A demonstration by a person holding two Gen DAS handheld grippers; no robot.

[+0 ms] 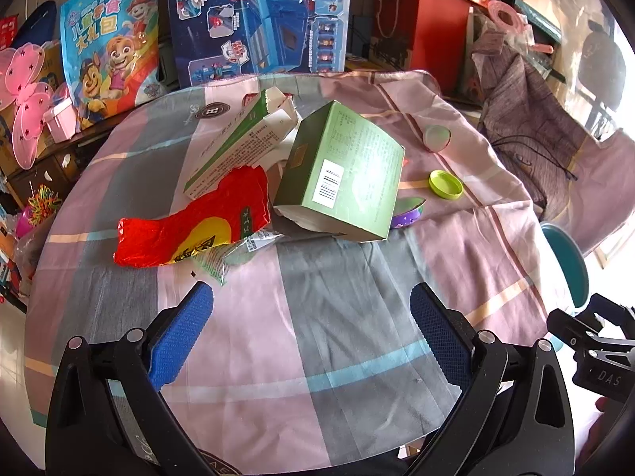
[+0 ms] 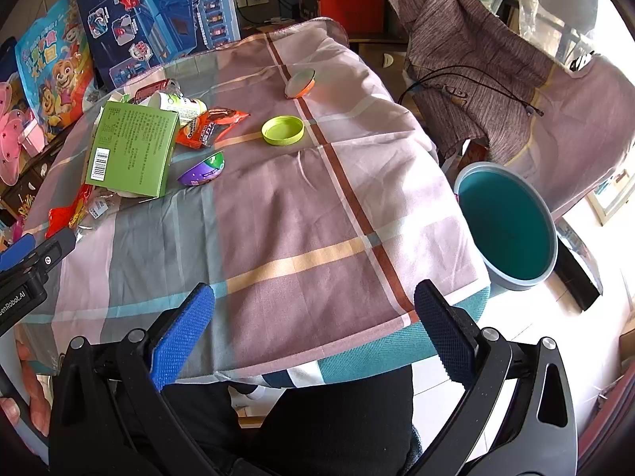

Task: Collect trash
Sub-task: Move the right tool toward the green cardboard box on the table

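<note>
Nothing collected yet: both grippers are hovering over the cloth-covered table [image 2: 301,238], left gripper [image 1: 309,333] and right gripper [image 2: 313,333] spread wide, holding nothing. Trash is sitting far-left: green box [image 1: 345,174] with barcode label, red wrapper [image 1: 190,230], lime lid [image 2: 282,130]. Next: reaching in, closing on one piece, carrying it to the teal bin [image 2: 508,226] beside the table. Box print looks Chinese, probably; unreadable.

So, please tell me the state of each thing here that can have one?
left gripper: open, empty
right gripper: open, empty
green box: lying tilted on other trash, bottom edge torn
white and green carton: torn open, lying flat
yellow-green lid: off its container, hollow side up
teal bin: upright, looks empty
</note>
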